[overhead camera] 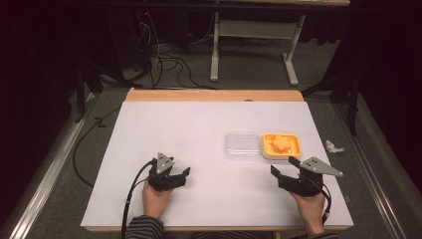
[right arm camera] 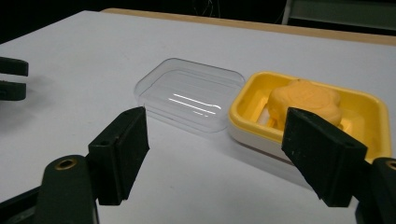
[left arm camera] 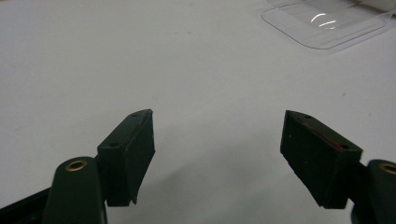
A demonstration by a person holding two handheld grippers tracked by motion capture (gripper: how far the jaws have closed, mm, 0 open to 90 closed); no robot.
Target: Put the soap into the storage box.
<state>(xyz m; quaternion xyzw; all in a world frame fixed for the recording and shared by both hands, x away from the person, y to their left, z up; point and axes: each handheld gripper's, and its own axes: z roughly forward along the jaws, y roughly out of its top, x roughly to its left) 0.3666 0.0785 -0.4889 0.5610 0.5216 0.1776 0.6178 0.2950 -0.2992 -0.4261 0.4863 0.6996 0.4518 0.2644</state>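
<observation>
A yellow soap dish (overhead camera: 294, 147) (right arm camera: 359, 109) holds an orange, animal-shaped soap (overhead camera: 280, 144) (right arm camera: 306, 99). A clear plastic lid (overhead camera: 242, 145) (right arm camera: 189, 94) (left arm camera: 327, 21) lies flat on the table right beside the dish, on its left. My right gripper (overhead camera: 282, 167) (right arm camera: 215, 144) rests near the table's front, just in front of the dish, jaws wide apart with nothing between them. Farther left, my left gripper (overhead camera: 180, 172) (left arm camera: 217, 140) sits on the white table, open and holding nothing.
The white table top (overhead camera: 199, 124) has a wooden strip (overhead camera: 214, 95) along its far edge. A crumpled white scrap (overhead camera: 334, 147) lies on the floor to the right. Cables and a desk frame (overhead camera: 256, 45) stand beyond the table.
</observation>
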